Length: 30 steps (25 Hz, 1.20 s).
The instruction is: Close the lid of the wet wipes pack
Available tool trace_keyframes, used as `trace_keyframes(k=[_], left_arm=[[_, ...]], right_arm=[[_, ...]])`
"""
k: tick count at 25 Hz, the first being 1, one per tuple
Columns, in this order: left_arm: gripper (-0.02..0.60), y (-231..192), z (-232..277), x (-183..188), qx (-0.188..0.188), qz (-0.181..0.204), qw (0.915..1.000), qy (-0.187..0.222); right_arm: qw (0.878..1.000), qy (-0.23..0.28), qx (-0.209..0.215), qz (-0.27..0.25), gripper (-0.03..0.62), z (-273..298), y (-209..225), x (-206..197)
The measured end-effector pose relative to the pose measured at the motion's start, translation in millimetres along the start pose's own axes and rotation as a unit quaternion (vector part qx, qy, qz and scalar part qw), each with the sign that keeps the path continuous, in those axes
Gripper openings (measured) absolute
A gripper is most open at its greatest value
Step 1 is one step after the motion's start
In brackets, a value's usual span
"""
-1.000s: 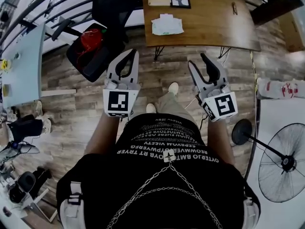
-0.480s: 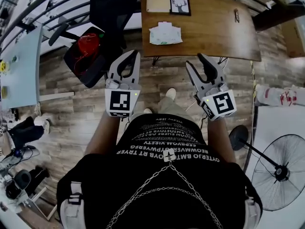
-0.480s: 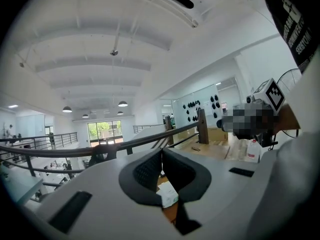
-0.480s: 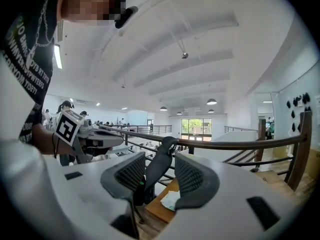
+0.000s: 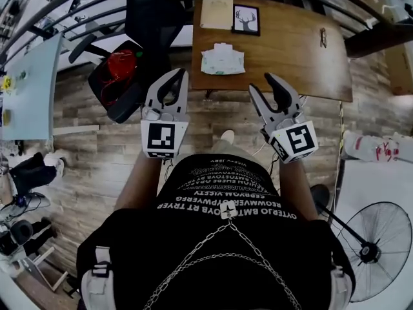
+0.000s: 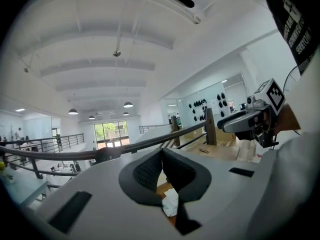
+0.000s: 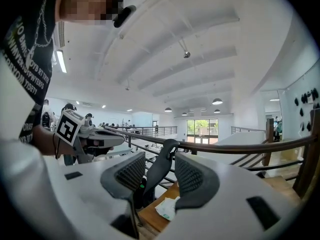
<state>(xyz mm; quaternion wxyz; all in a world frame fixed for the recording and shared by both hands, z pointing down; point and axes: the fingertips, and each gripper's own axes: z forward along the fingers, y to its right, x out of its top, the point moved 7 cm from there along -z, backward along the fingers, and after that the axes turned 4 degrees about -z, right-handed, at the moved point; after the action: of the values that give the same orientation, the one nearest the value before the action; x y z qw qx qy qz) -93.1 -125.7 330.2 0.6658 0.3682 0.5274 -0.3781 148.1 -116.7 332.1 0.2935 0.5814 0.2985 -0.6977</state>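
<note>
Left tool (image 5: 179, 76): held level in front of the person's body, above the wood floor (image 5: 213, 118) and short of the tabletop. Its jaws were drawn together at the tips, with nothing clamped between them.
Right tool (image 5: 264, 86): held alongside at about the same height. Its jaws were parted and nothing was gripped; only a distant black chair (image 7: 159, 176) showed through the gap.
Distance to the work: both tools were well apart from the pack, so no contact had been made.
Tabletop (image 5: 290, 44): brown wood, its near edge just beyond the tool tips.
Wet wipes pack (image 5: 222, 59): laid flat near the tabletop's near-left corner, white with pale green print. It was also seen low between the jaws in both gripper views.
Lid: too small to be read clearly. A paler flap at the pack's far edge was judged to be the lid, not yet pressed down.
Handling, as judged: a light, soft, crinkly pouch with a stiffer lid. It was expected to slide on the smooth wood if pushed sideways.
Where to take hold, as judged: one tool should steady the pouch body at an edge, and the other should press the flap flat from above.
Beyond the pack: a framed deer picture (image 5: 244, 19) and a tan card (image 5: 215, 11) had been set at the far edge.
</note>
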Motion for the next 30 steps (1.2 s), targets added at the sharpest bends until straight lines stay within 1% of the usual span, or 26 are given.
trace_keyframes(k=[5,11,16,23,27,30], left_arm=[[0.028,6,16,6,0.017,-0.007,0.9998,0.003],[0.028,20,33,13,0.043,-0.005,0.9990,0.009],[0.028,35,43,21,0.051,0.010,0.9985,0.014],[0.028,31,45,16,0.065,0.010,0.9978,-0.001],[0.028,24,44,6,0.066,0.005,0.9977,-0.015],[0.028,15,51,3,0.062,0.003,0.9979,-0.017]], right_arm=[[1.000,0.004,0.015,-0.014,0.174,7,21,-2],[0.999,0.012,0.035,-0.023,0.174,5,52,-3],[0.999,0.019,0.039,-0.019,0.173,5,71,-6],[0.998,0.009,0.059,-0.006,0.175,19,74,-15],[0.998,-0.002,0.066,0.002,0.175,29,71,-23],[0.998,-0.004,0.067,0.004,0.176,40,71,-26]])
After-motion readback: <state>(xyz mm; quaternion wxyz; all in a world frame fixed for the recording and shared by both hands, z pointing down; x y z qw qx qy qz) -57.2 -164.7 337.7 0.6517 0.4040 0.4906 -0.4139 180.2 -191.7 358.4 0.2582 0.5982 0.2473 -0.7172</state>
